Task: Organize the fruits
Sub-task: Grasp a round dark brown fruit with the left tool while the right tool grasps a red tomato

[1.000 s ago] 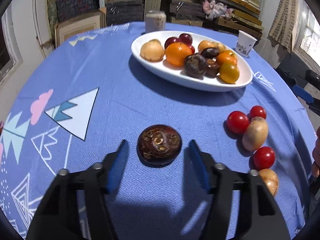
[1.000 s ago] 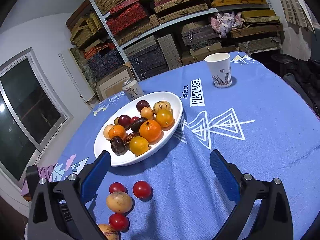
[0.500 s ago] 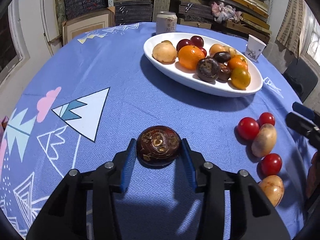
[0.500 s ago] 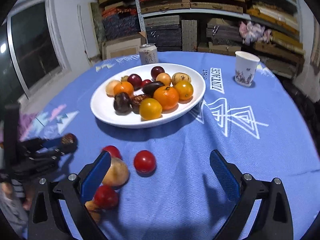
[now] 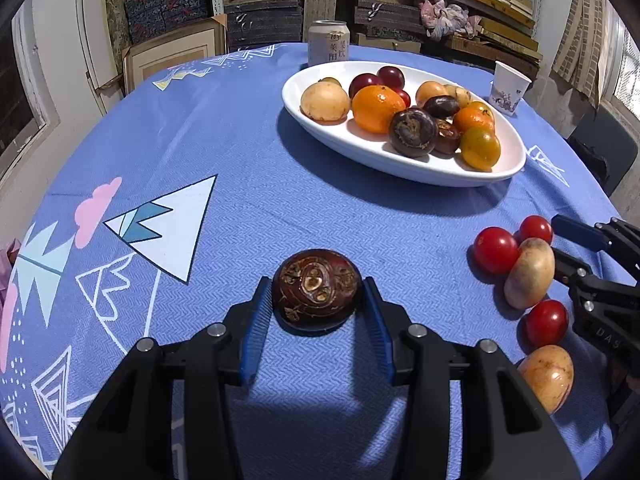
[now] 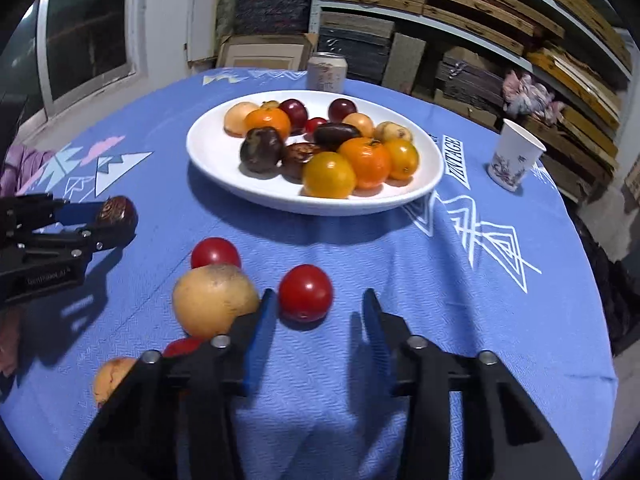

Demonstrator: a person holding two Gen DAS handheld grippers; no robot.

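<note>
My left gripper is shut on a dark brown round fruit on the blue tablecloth; the same fruit shows in the right wrist view. My right gripper is open, its fingers either side of a red tomato, which lies apart from them. A tan oval fruit touches its left finger. More tomatoes and tan fruits lie at the right in the left wrist view. A white oval plate holds several fruits.
A drink can stands behind the plate. A paper cup stands at the back right. The table edge curves close on the right. Shelves with stacked boxes stand behind the table.
My left gripper has closed onto the dark brown fruit. My right gripper has moved down and left to the loose fruits and narrowed around a tomato.
</note>
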